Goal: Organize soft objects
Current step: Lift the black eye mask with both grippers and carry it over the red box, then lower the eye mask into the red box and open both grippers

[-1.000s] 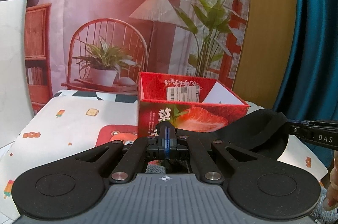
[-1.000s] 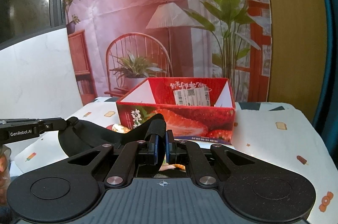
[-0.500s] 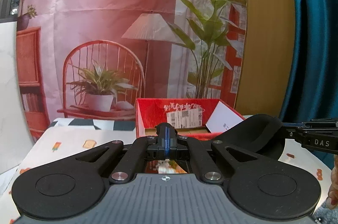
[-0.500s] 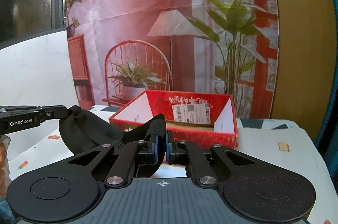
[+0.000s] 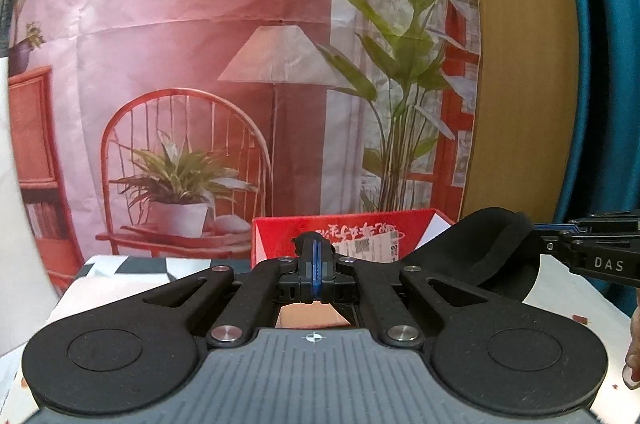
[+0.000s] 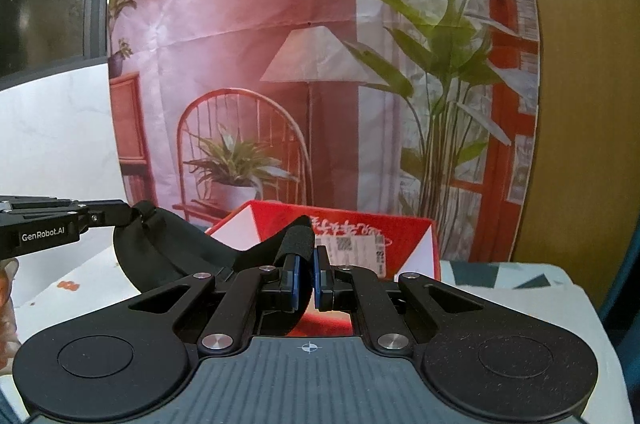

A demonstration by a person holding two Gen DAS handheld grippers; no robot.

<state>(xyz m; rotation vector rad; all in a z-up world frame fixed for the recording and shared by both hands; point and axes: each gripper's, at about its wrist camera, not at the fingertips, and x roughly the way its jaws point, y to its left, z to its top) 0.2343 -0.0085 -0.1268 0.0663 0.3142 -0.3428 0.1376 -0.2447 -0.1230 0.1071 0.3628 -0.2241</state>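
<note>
Left gripper (image 5: 316,270): blue pads are seen pressed together low in the frame's centre, nipping one end of the black soft piece.
Right gripper (image 6: 306,274): its pads are clamped on the other end of that piece.
Black soft piece (image 5: 480,248): it is held stretched between both grippers, right of centre in the left view and left of centre in the right view (image 6: 168,248), above the tablecloth.
Red box (image 6: 360,236): it stands open-topped, just behind the piece, at lower centre.
Tablecloth (image 6: 520,284): white and patterned, it is spread beneath the box.
Backdrop (image 5: 200,64): a printed room scene fills the upper frame.
</note>
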